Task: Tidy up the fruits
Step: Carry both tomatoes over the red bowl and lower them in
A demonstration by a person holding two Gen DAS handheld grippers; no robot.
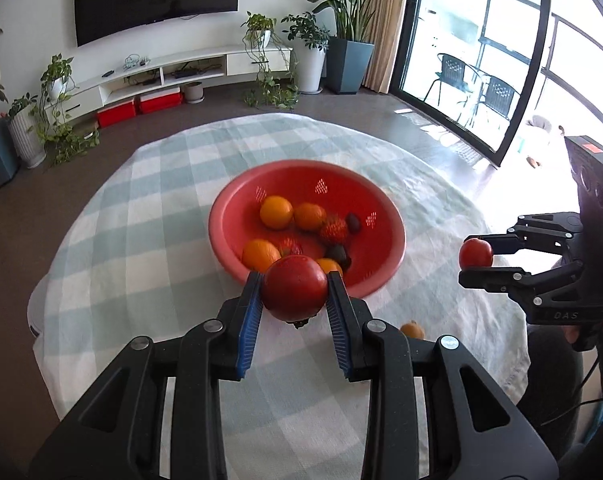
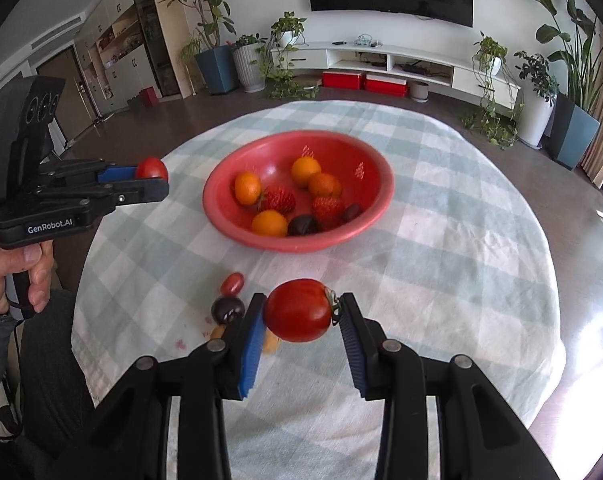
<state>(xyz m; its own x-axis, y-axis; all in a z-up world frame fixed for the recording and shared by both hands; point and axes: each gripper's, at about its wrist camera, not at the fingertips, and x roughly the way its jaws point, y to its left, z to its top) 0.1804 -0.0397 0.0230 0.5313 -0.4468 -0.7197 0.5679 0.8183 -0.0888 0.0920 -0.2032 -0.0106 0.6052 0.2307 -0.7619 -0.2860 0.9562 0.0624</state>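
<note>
A red bowl on the checked tablecloth holds several oranges, strawberries and dark plums; it also shows in the right wrist view. My left gripper is shut on a red tomato just above the bowl's near rim; it shows from the side in the right wrist view. My right gripper is shut on another red tomato above the cloth, short of the bowl; it shows in the left wrist view.
On the cloth near the right gripper lie a small cherry tomato, a dark plum and a partly hidden orange fruit. An orange fruit lies right of the left gripper. The round table's edge curves close on the right.
</note>
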